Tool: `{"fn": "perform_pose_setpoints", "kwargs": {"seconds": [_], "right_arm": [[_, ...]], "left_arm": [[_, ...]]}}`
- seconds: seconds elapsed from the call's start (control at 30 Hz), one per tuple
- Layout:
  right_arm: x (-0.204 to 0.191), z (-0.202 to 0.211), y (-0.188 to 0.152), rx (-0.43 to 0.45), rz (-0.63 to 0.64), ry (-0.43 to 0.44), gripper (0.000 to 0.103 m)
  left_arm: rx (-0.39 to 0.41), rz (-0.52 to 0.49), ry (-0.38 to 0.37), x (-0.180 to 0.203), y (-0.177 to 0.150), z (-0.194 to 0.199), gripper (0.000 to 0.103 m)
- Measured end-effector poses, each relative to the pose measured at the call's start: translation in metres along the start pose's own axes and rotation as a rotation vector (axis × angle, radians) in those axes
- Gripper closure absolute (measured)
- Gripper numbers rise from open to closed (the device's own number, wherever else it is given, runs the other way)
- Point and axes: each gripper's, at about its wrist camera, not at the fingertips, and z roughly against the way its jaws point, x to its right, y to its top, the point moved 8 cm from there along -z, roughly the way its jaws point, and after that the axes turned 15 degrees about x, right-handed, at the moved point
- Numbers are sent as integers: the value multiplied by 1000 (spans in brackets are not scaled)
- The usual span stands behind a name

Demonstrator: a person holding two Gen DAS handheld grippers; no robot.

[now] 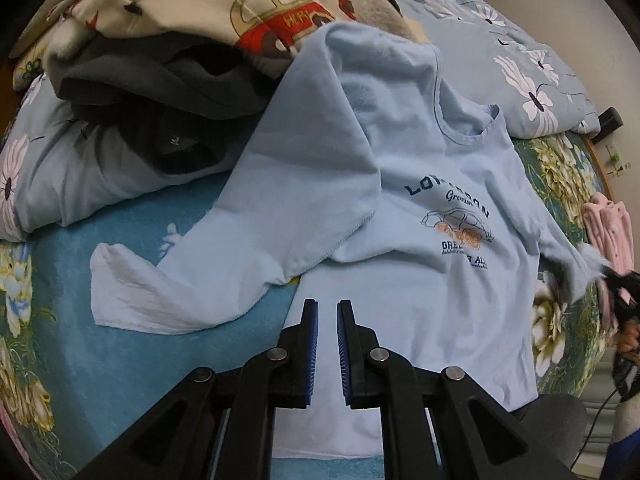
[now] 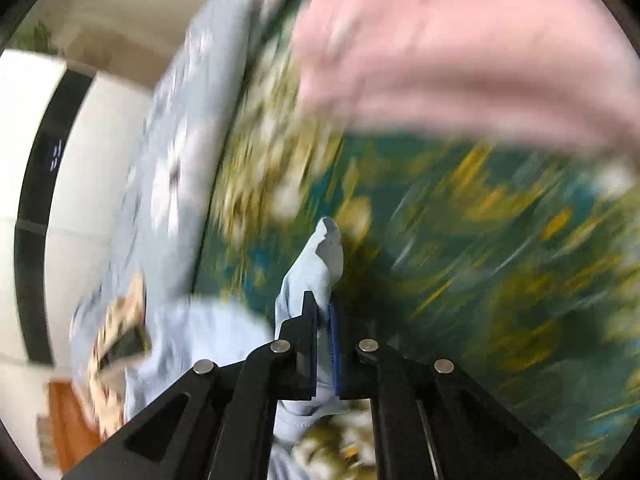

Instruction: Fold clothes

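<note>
Two grippers: left gripper (image 1: 328, 306) jaws apart above soft blue shirt (image 1: 420, 240); right gripper (image 2: 322, 304) clamped on crumpled sleeve (image 2: 320, 264).

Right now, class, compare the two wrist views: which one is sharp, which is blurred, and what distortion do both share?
Left wrist view: sharp, the light blue shirt and its print readable, left gripper crisp. Right wrist view: heavy motion smear over the floral bedspread and pink cloth; only the right gripper and its pinched sleeve stay crisp. Both: fisheye curving, dark corners.
</note>
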Motion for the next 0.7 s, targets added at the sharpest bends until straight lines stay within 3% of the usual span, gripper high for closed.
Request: {"fn": "perform_pose_setpoints", "kwargs": {"seconds": [0.07, 0.17, 0.3, 0.53, 0.63, 0.7], "right_arm": [[16, 25, 35, 105, 0, -50, 98], [33, 43, 63, 160, 3, -99, 98], [41, 51, 67, 183, -7, -136, 98], [45, 65, 72, 232, 52, -128, 98], [82, 56, 62, 163, 90, -225, 98], [103, 48, 49, 103, 55, -227, 98]], "left_arm": [[-3, 6, 4, -1, 0, -1, 91], [-10, 9, 5, 2, -1, -2, 91], [-17, 9, -1, 8, -2, -4, 91], [19, -17, 6, 7, 5, 5, 90], [3, 14, 11, -3, 0, 1, 87], [-13, 30, 12, -7, -6, -2, 86]]}}
